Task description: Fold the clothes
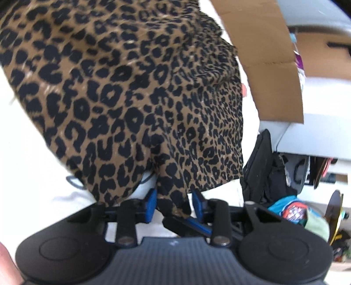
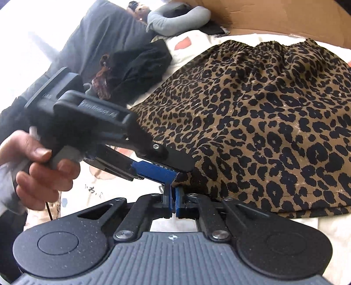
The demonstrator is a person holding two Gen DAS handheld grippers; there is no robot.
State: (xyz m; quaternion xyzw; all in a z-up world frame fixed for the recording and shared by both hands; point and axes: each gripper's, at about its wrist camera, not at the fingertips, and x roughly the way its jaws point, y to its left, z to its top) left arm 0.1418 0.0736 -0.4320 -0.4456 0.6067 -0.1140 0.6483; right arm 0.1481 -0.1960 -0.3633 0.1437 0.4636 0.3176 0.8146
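Note:
A leopard-print skirt (image 1: 131,92) lies spread on a white bed; in the right wrist view (image 2: 263,122) its gathered waistband is at the far side and its hem nearest me. My left gripper (image 1: 174,203) has its blue fingers (image 1: 150,205) apart, with a corner of the skirt's hem lying between them. In the right wrist view the left gripper (image 2: 175,175) reaches in from the left, held by a hand (image 2: 39,166), its tip at that hem corner. My right gripper (image 2: 174,202) has its blue pads together just in front of the same corner, with no cloth visibly between them.
A cardboard box (image 1: 263,54) stands at the bed's far side. A black garment (image 2: 138,65), a grey pillow (image 2: 105,37) and a grey neck pillow (image 2: 177,19) lie at the back left. Bags and clutter (image 1: 291,210) sit beside the bed.

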